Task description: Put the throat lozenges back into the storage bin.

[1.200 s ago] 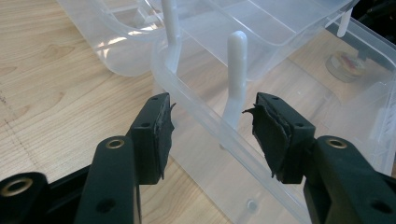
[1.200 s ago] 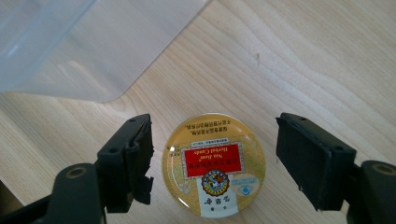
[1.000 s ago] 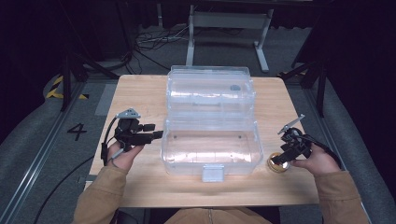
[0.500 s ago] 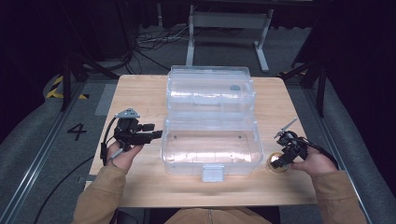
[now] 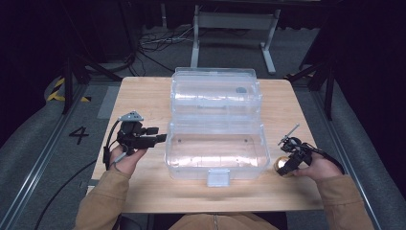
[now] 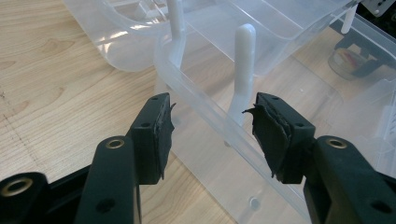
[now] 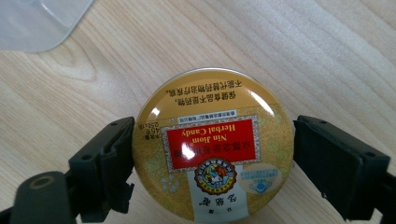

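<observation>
A lab or recording studio, not a home; a lone wooden desk stands on grey carpet amid darkness; black stands and a metal frame ring it; loose cables trail over the floor; a painted number 4 and yellow-black hazard tape mark the station.

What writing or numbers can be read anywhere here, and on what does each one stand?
"Nin Jiom Herbal Candy": red panel on the lid of the round gold tin, seen upside down between the jaws of the right gripper.
Chinese lines above and below that panel on the tin: too small for me to read with certainty.
"4": painted on the grey floor left of the table.
Clear plastic box: no writing visible.
</observation>
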{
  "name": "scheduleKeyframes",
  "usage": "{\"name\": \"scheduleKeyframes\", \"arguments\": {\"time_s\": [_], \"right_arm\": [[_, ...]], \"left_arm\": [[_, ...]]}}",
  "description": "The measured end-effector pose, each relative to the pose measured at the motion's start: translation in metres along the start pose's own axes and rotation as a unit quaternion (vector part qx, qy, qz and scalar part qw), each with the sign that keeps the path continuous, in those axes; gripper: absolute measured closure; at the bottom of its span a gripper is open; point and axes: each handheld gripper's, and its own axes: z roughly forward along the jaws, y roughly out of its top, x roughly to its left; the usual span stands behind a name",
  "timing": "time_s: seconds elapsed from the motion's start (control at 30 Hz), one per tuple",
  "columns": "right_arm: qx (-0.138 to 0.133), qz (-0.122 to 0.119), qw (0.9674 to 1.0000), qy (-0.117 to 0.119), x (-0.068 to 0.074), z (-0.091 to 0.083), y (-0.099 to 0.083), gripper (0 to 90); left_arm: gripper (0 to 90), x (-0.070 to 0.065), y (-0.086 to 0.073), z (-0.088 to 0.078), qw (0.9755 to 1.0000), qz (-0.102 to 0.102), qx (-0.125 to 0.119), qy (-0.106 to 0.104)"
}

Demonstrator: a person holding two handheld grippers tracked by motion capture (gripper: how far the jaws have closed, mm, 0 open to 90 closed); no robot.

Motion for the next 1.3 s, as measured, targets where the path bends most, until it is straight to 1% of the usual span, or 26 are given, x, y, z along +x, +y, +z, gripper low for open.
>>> {"name": "scheduleKeyframes", "arguments": {"time_s": [0.23,0.37,0.5,0.57,0.7,0.8,0.83,0.87,0.97,1.03,1.07,1.13,1.2,1.23,1.3], "right_arm": [[0.014,-0.002,0.9999,-0.001,0.001,0.004,0.001,14.8],[0.023,-0.009,0.9997,-0.002,0.003,0.007,0.002,18.3],[0.021,-0.010,0.9997,-0.002,0.002,0.007,0.002,19.4],[0.021,-0.004,0.9998,-0.003,0.002,0.007,0.002,19.5],[0.020,-0.004,0.9998,-0.004,0.002,0.007,0.002,19.8],[0.019,-0.004,0.9998,-0.008,0.002,0.005,0.003,19.9],[0.016,-0.003,0.9998,-0.011,0.002,0.004,0.003,19.9],[0.012,-0.007,0.9998,-0.012,0.001,0.002,0.003,20.0],[0.010,-0.006,0.9999,-0.012,0.002,0.000,0.003,20.0],[-0.008,-0.005,0.9998,-0.015,0.001,-0.009,0.002,20.0],[-0.008,-0.005,0.9998,-0.015,0.001,-0.009,0.002,20.0],[-0.023,-0.001,0.9996,-0.018,0.002,-0.015,0.002,20.1],[-0.027,0.000,0.9995,-0.017,0.002,-0.018,0.003,20.1],[-0.037,0.004,0.9992,-0.014,0.002,-0.025,0.003,20.1],[-0.048,0.007,0.9987,-0.014,0.003,-0.031,0.004,20.1]], "left_arm": [[47.6,0.000,0.000,0.000,1.0000,-0.001,0.001,-0.001],[47.6,0.000,0.000,0.000,1.0000,-0.001,0.001,0.000],[47.7,0.001,-0.001,0.000,1.0000,-0.002,0.002,0.000],[47.6,0.002,-0.001,0.000,1.0000,-0.004,0.002,0.000],[47.6,0.002,-0.001,0.000,1.0000,-0.004,0.001,0.000],[47.7,0.002,-0.001,0.000,1.0000,-0.007,0.001,0.002],[47.6,0.002,-0.001,0.000,1.0000,-0.005,0.001,0.001],[47.6,0.002,-0.001,0.000,1.0000,-0.005,0.001,0.001],[47.6,0.004,-0.001,0.000,1.0000,-0.006,0.001,0.001],[47.6,0.004,-0.001,-0.001,1.0000,-0.007,0.000,0.003],[47.6,0.004,-0.002,-0.001,1.0000,-0.009,-0.001,0.004],[47.6,0.004,-0.002,-0.003,0.9999,-0.011,-0.002,0.004],[47.6,0.005,-0.002,-0.003,0.9999,-0.011,-0.002,0.006],[47.6,0.005,-0.003,-0.004,0.9999,-0.011,-0.003,0.006],[47.6,0.005,-0.003,-0.004,0.9999,-0.011,-0.003,0.007]]}}
